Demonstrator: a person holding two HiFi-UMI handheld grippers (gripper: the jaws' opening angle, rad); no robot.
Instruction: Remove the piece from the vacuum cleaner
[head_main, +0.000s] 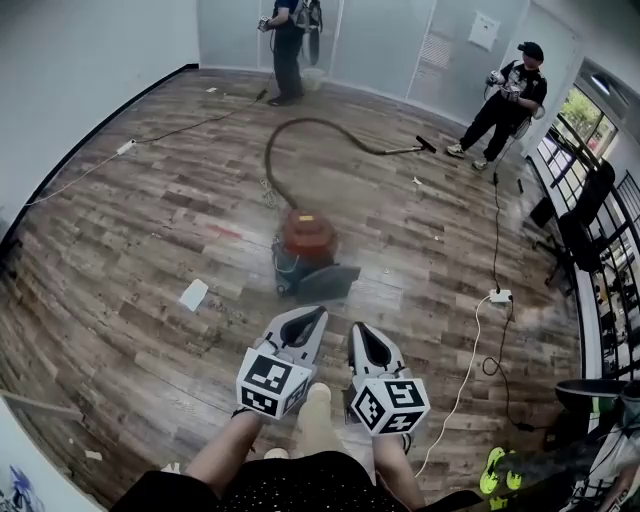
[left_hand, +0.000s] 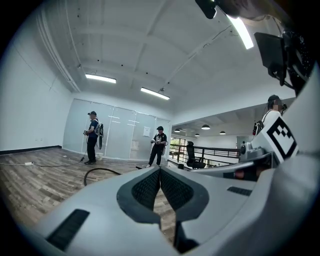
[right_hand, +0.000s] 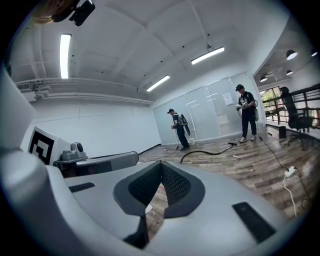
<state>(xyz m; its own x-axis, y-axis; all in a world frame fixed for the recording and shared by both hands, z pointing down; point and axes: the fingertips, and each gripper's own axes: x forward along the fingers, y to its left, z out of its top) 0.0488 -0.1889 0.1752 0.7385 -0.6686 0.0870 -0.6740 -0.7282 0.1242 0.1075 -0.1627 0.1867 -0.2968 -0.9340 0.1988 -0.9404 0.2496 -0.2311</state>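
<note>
Left gripper (head_main: 316, 314) and right gripper (head_main: 358, 328) are both pressed together with nothing pinched. They're held side by side low in front of the person, tips aimed toward the vacuum cleaner (head_main: 305, 236).

Head view: the red-topped vacuum cleaner sits on the wood floor (head_main: 150, 200) ahead of both grippers, apart from them, untouched. A dark flat piece (head_main: 326, 283) is at its near side, facing the grippers. It's likely the part to take off, can't confirm. The hose (head_main: 300, 124) loops away from the body to a nozzle (head_main: 425, 144) well off. Paper scrap (head_main: 193, 294) lies left of the vacuum cleaner, power strip (head_main: 500, 296) to its right. 1 person (head_main: 287, 40) and a second person (head_main: 505, 100) stand at the far wall, uninvolved.

Left gripper view: the jaws meet along 1 line, empty. The hose (left_hand: 100, 173) is on the floor beyond. The vacuum body isn't visible here.

Right gripper view: the jaws are closed too, nothing between them. Hose (right_hand: 205, 152) and power strip (right_hand: 290, 172) show, vacuum body doesn't.

Step in hand, my read: approach, removal not started.
- Get closer first.
- Spread 1 gripper's jaws before reaching.
- Brace the body with the other gripper.
- Take the dark flat piece at an edge and pull straight along its fitting, no twisting.
- Unbraced, the body may slide or tip with the pull.
</note>
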